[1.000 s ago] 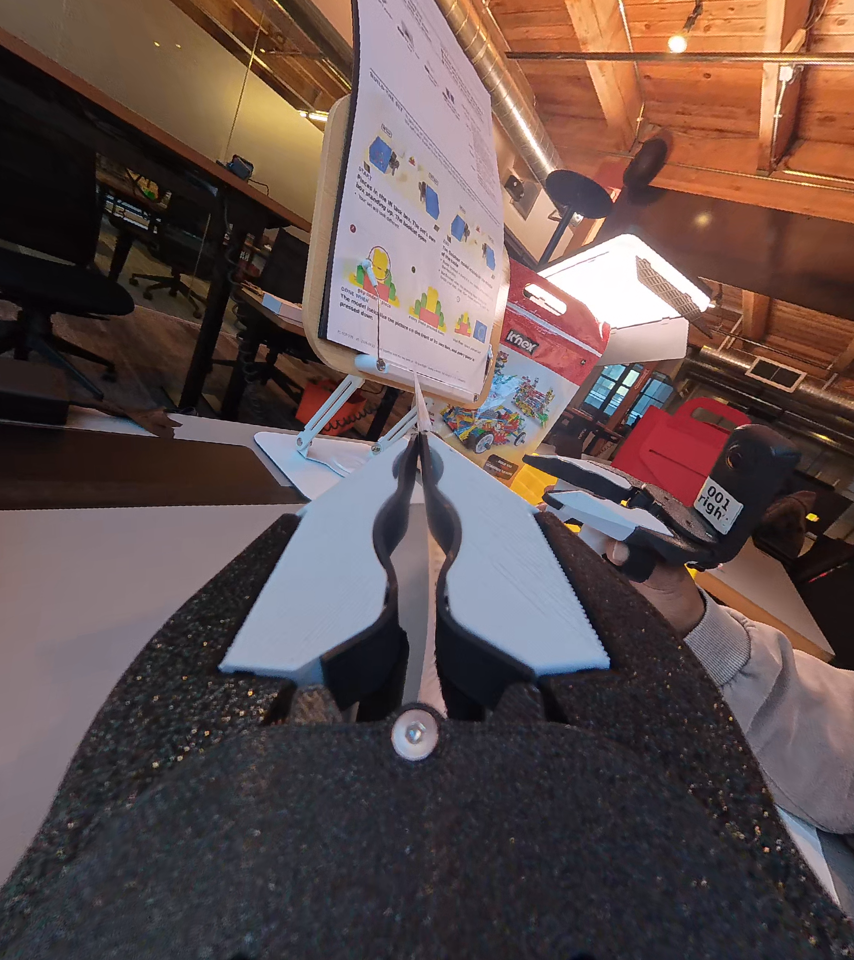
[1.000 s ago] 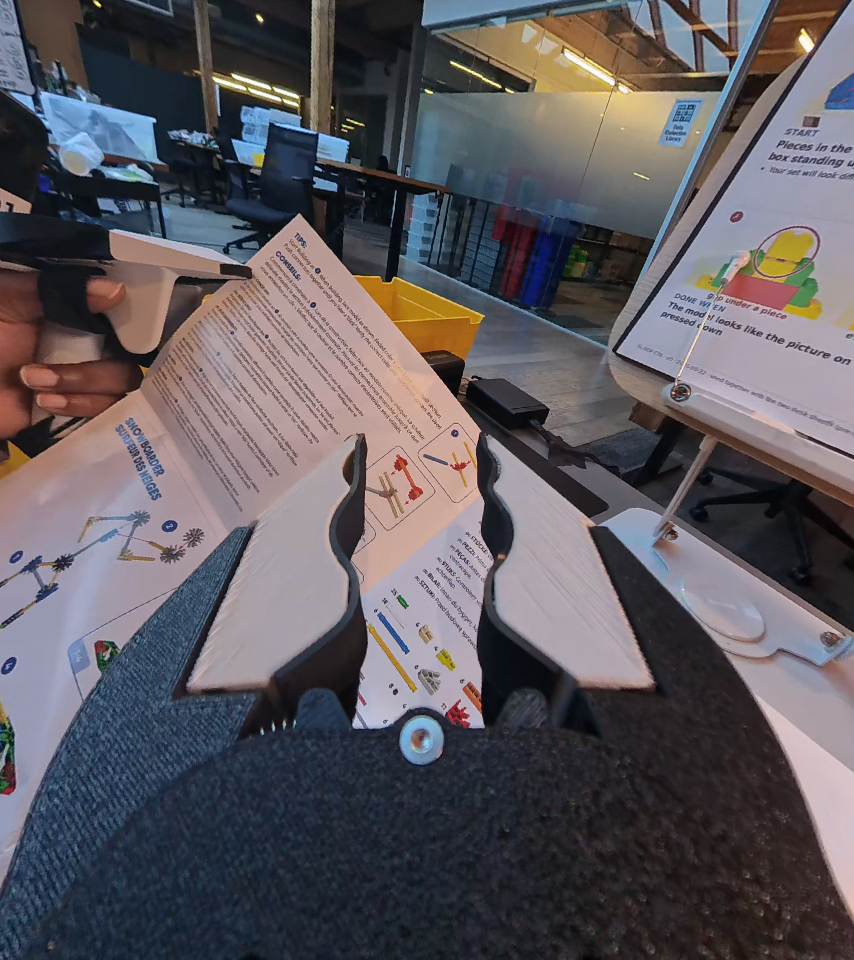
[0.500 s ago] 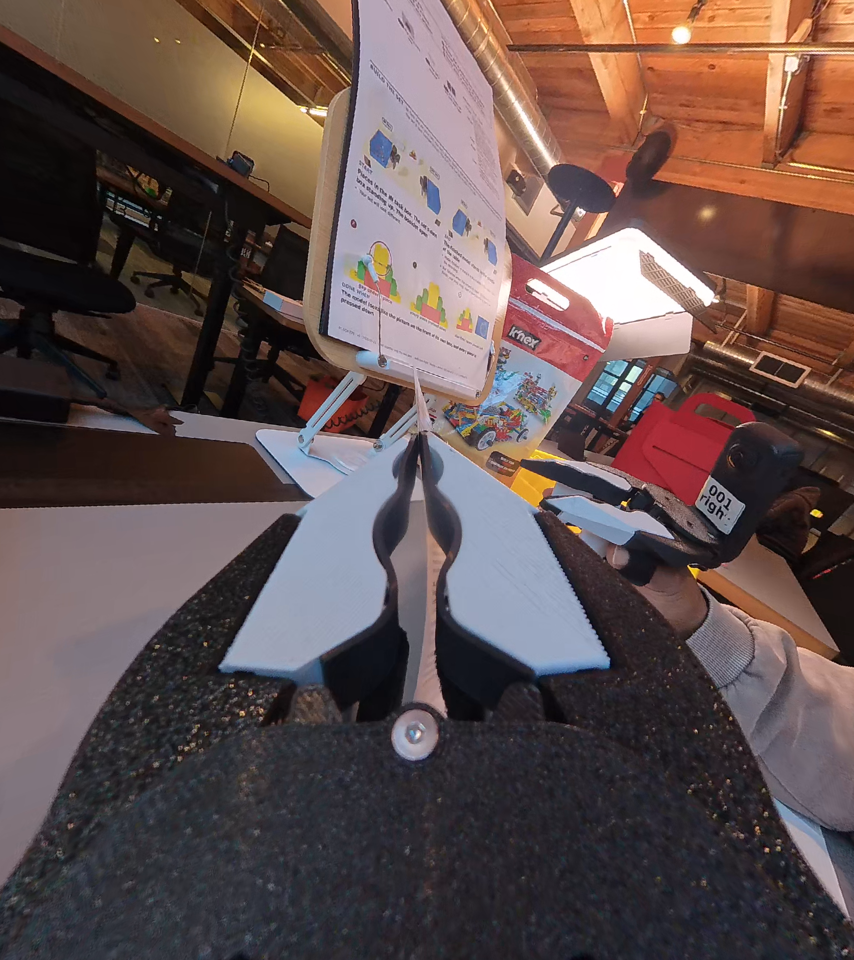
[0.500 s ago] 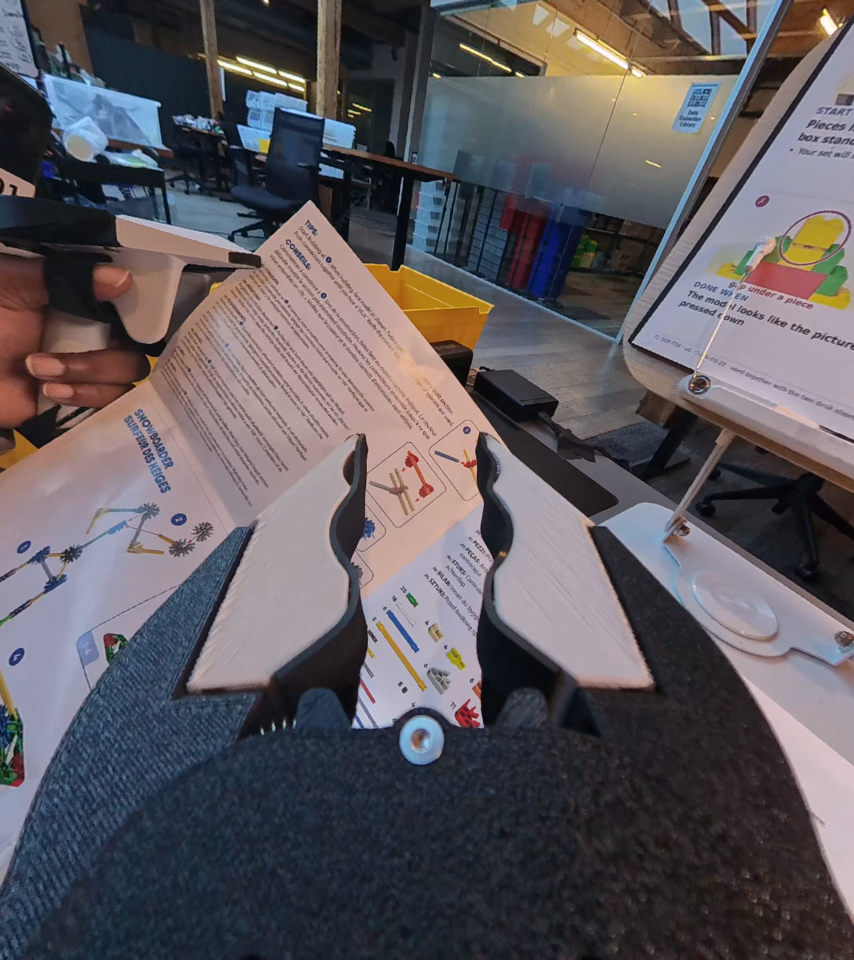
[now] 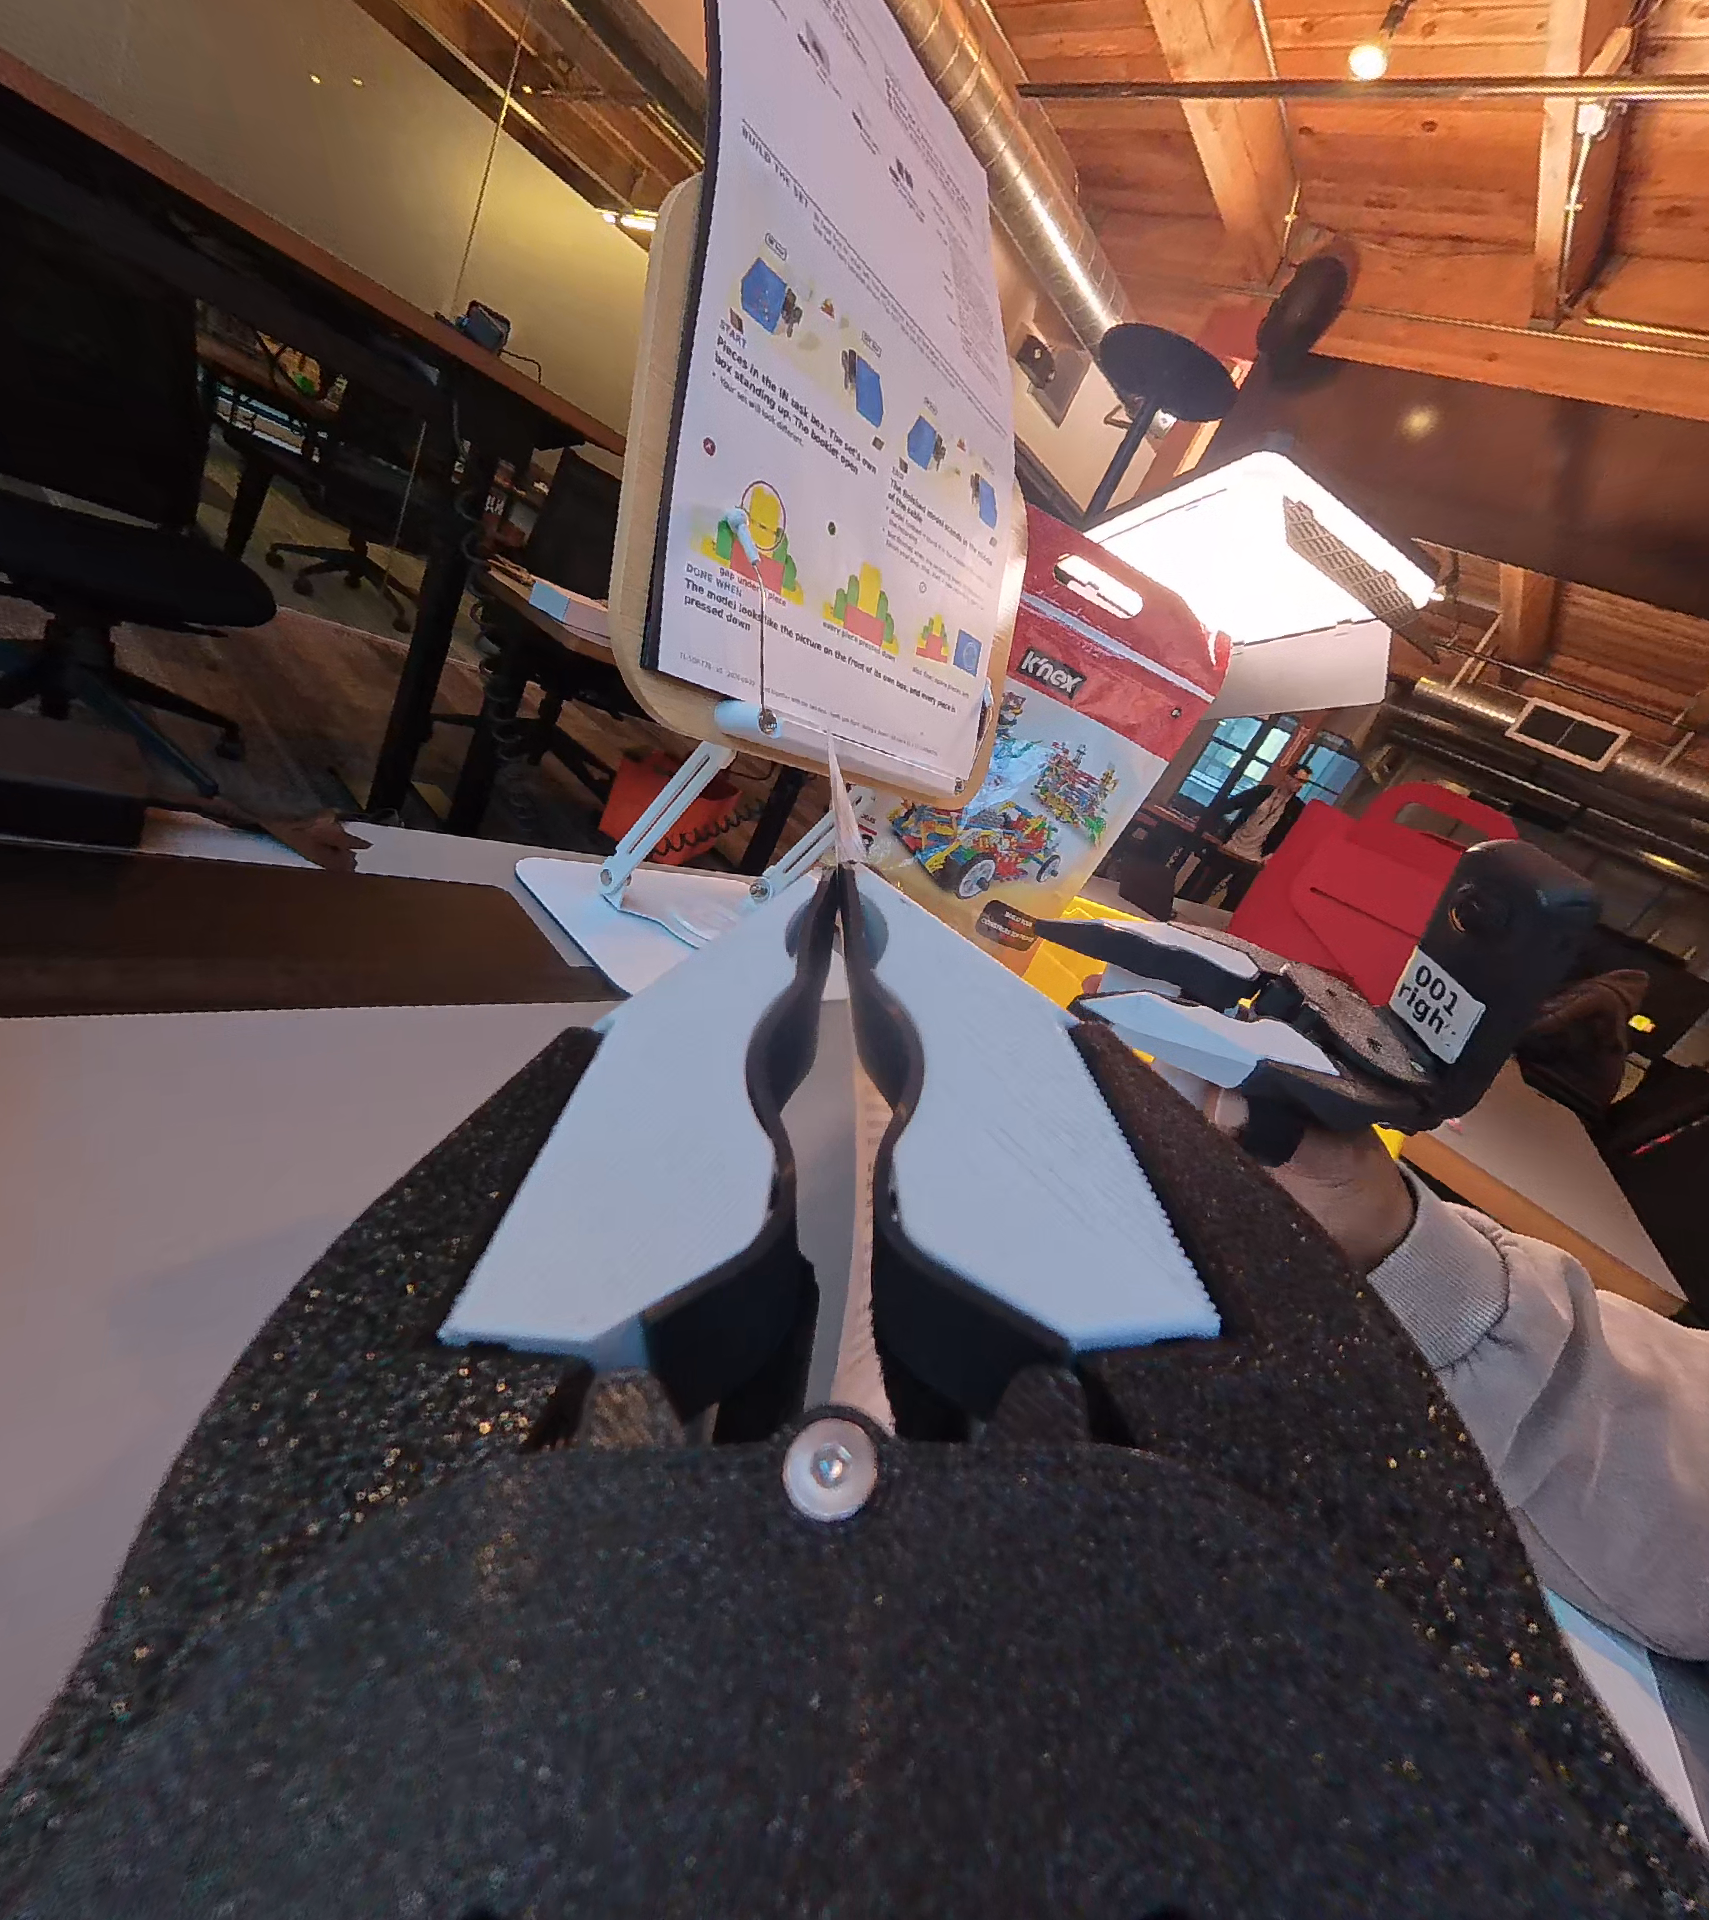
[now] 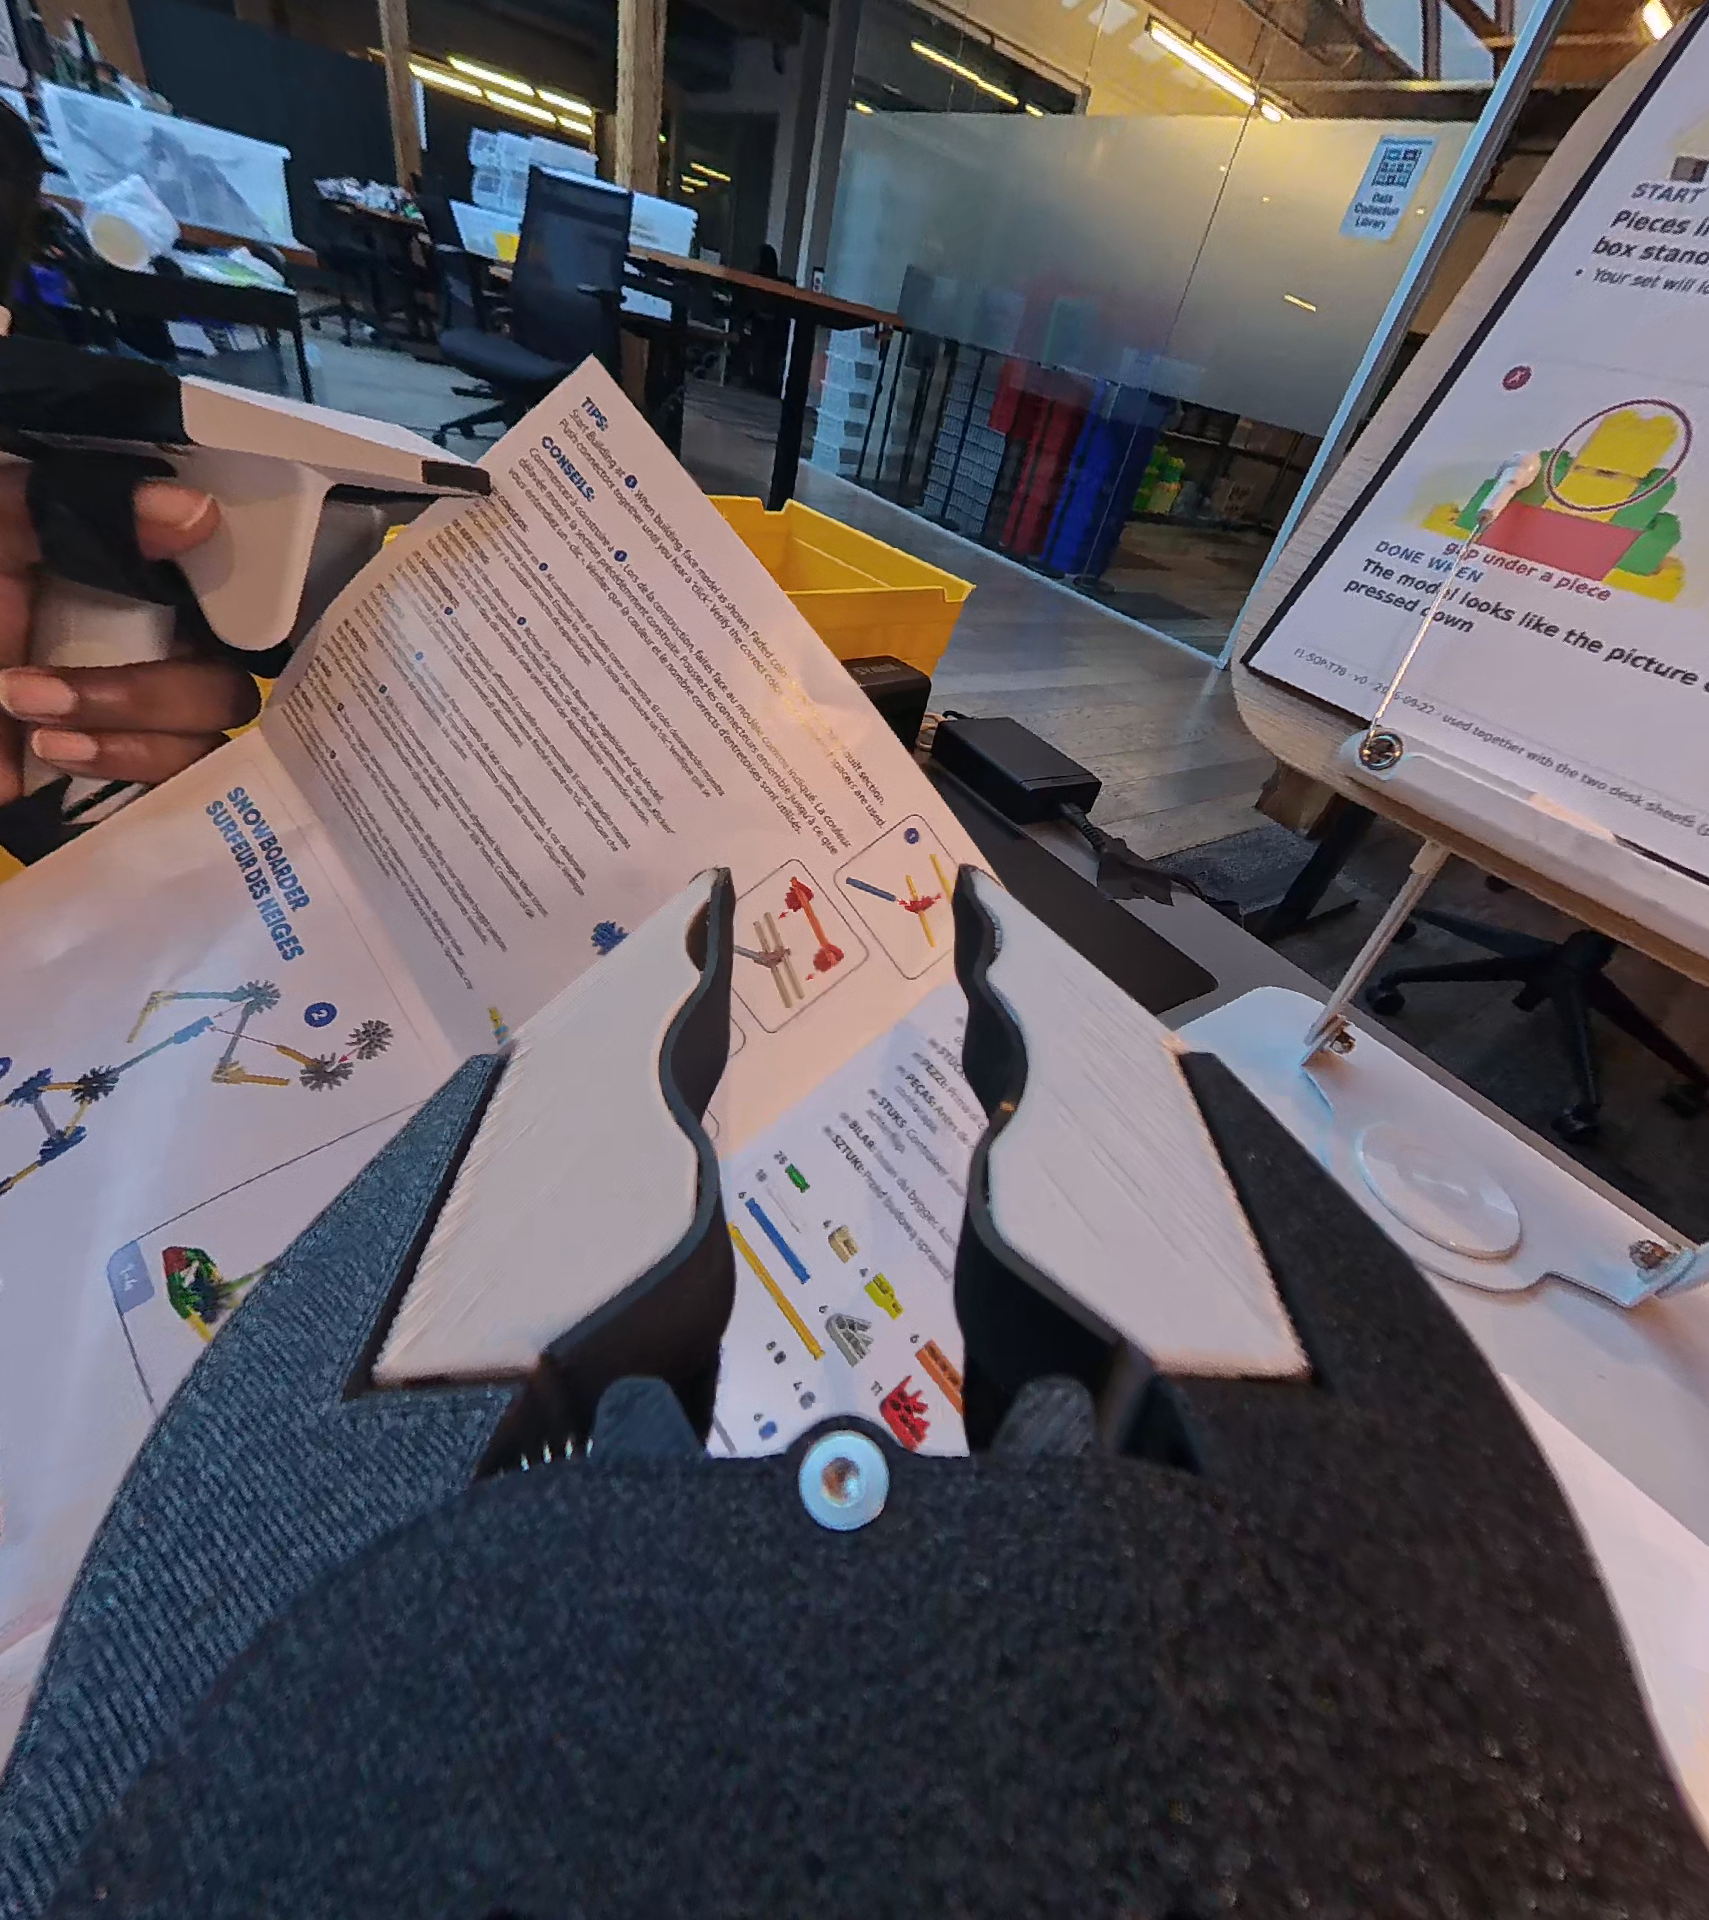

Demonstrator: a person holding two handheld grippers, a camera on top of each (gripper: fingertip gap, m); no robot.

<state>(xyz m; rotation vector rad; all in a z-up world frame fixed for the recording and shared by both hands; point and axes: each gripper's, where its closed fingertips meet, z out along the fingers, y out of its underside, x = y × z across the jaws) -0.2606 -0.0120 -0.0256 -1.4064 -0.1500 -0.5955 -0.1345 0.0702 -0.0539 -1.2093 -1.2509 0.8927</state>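
The paper booklet (image 6: 517, 727) is a thin, glossy, folded sheet printed with coloured building diagrams and blocks of small text. It is held up off the tabletop (image 5: 154, 1195), tilted, with a crease running between its panels. The left gripper (image 5: 837, 894) is pressed together on the booklet's edge, which shows in the left wrist view as a thin white sliver (image 5: 855, 1195) between the wavy black pads; from the right wrist view the same gripper (image 6: 455, 480) pinches the booklet's upper left edge.

The right gripper (image 6: 839, 894) is spread apart and empty, hovering just in front of the booklet's lower right panel, with ribbed white fingers (image 6: 580, 1174) and black rubbery inner faces.

Behind the booklet sits a yellow plastic bin (image 6: 850, 582). At the tabletop's far edge a wooden board on a white metal stand (image 5: 642, 883) carries a printed sheet (image 5: 829, 416). Beside it stands a red and white bag (image 5: 1068, 748) with a toy picture.
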